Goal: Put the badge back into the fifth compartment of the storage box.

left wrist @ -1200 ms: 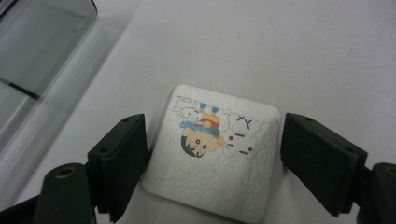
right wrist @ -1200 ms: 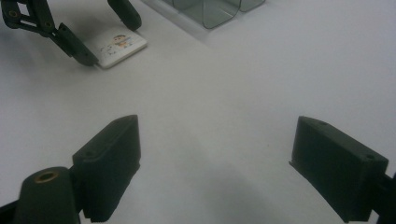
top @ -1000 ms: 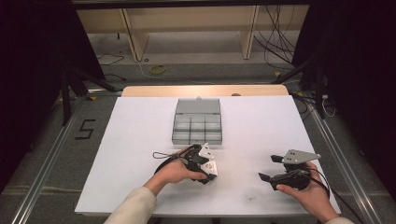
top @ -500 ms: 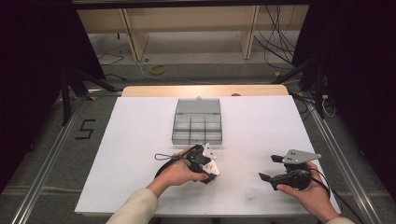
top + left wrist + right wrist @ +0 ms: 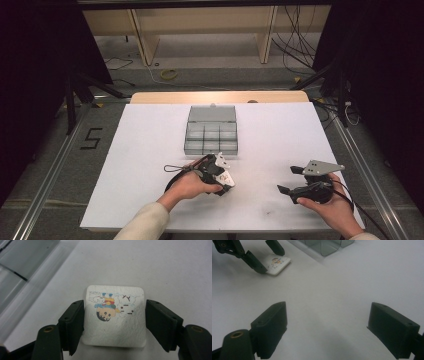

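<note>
Jaws of your left tool (image 5: 113, 322) just closed in around the picture card (image 5: 115, 315), barely touching it; grip next.

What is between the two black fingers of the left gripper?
A small white square eraser with a cartoon picture lies on the white table between the left gripper fingers, as the left gripper view shows.

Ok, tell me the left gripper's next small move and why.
Probably close a little more. The left gripper has just been closing around the white tile; one finger touches its edge, but a gap shows at the other finger.
</note>
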Available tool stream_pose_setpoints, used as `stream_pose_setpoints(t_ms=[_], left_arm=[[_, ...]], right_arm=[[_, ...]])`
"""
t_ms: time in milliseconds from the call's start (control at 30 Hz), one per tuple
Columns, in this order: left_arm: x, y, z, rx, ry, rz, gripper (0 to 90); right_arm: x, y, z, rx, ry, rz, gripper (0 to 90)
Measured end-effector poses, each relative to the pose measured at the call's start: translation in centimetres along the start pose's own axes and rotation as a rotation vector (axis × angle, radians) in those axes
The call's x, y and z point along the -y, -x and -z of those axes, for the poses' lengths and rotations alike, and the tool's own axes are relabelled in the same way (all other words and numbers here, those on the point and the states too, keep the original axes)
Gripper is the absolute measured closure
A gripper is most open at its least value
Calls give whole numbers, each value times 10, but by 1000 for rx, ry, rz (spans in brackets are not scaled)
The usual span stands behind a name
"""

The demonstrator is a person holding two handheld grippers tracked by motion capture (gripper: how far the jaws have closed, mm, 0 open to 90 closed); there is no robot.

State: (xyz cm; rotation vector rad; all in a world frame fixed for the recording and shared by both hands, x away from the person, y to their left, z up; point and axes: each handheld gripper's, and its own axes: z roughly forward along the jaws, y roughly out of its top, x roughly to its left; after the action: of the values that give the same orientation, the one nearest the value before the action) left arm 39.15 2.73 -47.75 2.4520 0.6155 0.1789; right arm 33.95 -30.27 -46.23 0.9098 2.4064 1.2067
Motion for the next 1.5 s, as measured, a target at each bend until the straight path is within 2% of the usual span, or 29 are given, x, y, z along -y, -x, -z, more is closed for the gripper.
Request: stream_pose_setpoints(t_ms=[267,533,900,1500], left_arm=[[-2,-3,7,-37,48,44,326],[-2,-6,11,-66,77,71,326],[-4,-9,18,-101,119,128,326],[-5,-18,30,-204,189,237,326]], right_arm=[[0,0,0,2,2,-2,162],[0,0,0,2,5,-4,162],[0,0,0,2,3,-5,162],[0,0,-1,-1,2,-7,162]])
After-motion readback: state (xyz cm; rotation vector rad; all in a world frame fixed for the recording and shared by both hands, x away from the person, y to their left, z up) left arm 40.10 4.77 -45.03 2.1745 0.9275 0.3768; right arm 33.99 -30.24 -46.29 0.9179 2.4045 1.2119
